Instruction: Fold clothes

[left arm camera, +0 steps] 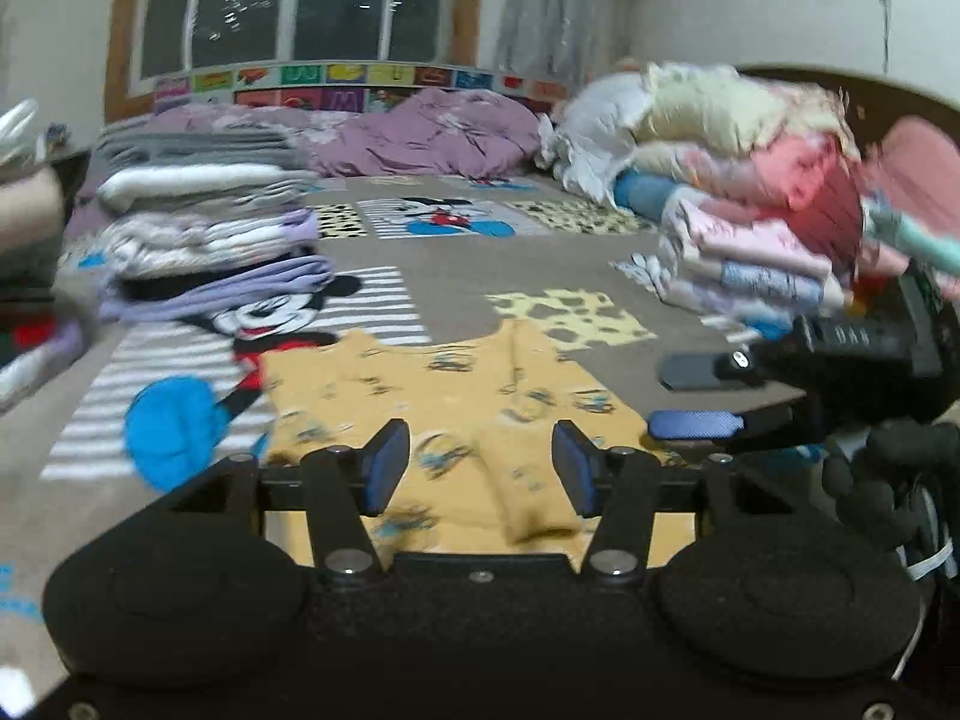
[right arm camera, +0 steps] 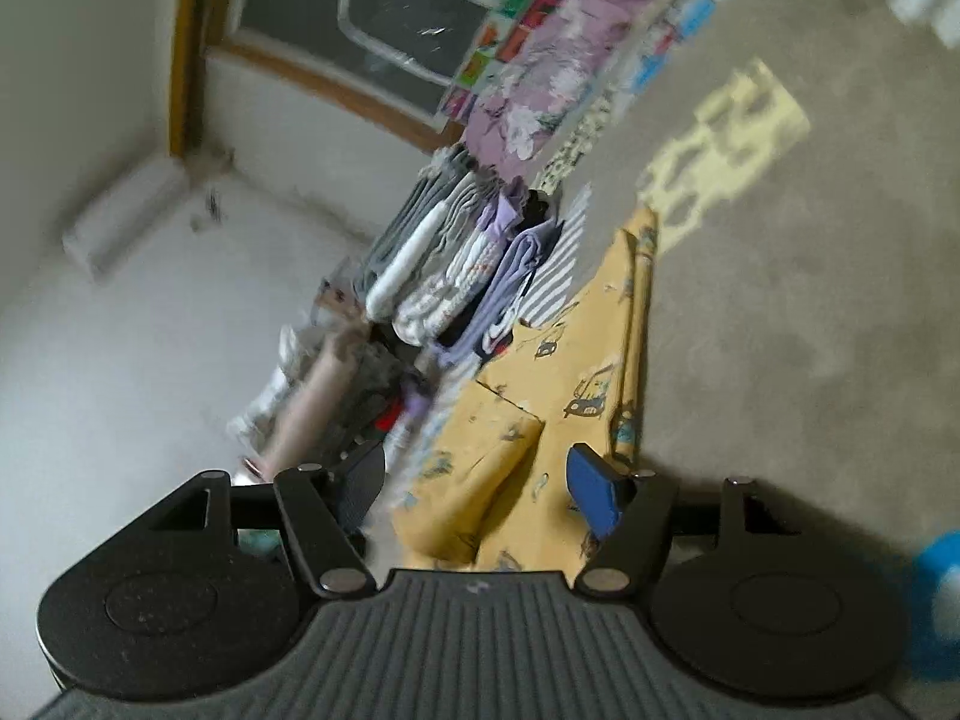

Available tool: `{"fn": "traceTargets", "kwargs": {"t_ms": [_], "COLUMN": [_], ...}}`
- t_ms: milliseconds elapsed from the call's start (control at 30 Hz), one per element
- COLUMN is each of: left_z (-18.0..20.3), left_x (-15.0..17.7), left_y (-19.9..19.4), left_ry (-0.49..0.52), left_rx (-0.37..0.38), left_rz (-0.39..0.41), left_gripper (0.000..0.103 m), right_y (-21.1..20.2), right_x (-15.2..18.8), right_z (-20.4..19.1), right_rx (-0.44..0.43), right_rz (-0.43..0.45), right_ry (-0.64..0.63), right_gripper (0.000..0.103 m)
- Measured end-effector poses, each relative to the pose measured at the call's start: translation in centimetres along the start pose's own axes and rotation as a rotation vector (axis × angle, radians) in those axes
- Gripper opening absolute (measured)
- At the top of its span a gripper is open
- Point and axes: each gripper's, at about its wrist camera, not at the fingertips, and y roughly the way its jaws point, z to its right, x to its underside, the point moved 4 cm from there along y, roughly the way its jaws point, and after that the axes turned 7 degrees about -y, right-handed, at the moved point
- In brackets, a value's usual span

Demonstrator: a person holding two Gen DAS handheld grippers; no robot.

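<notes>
A yellow garment with small car prints lies flat on the bed sheet, with a raised fold down its middle. My left gripper hovers over its near edge, open, the blue pads apart on either side of the fold. My right gripper comes in from the right at the garment's edge, fingers spread, held by a black-gloved hand. In the right wrist view the right gripper is open, and the yellow garment lies between and beyond its pads without being pinched.
A stack of folded clothes stands at the left of the bed, also seen as the stack. A taller pile of pink and cream laundry sits at the right. A rumpled purple blanket lies under the window.
</notes>
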Motion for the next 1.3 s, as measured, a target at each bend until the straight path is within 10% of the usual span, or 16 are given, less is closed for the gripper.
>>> {"fn": "traceTargets", "kwargs": {"t_ms": [533,633,800,1300], "left_z": [-4.6,-4.1,-4.2,-3.1], "left_x": [2.0,2.7,3.6,4.7], "left_y": [-2.5,-2.7,-2.8,-2.9], "left_ry": [-0.044,-0.008,0.009,0.041], "left_rx": [0.016,0.047,0.058,0.110], "left_rz": [-0.107,-0.130,-0.173,-0.245], "left_gripper": [0.053,0.053,0.055,0.056], "right_y": [6.0,7.5,9.0,5.3], "right_x": [1.6,1.3,1.1,-5.8], "right_z": [-6.0,-5.6,-6.2,-7.3], "right_rx": [0.357,0.407,0.447,0.425], "right_rz": [-0.185,-0.192,-0.192,-0.037], "right_ry": [-0.223,-0.220,-0.287,-0.236], "right_gripper": [0.068,0.060,0.010,0.007]}}
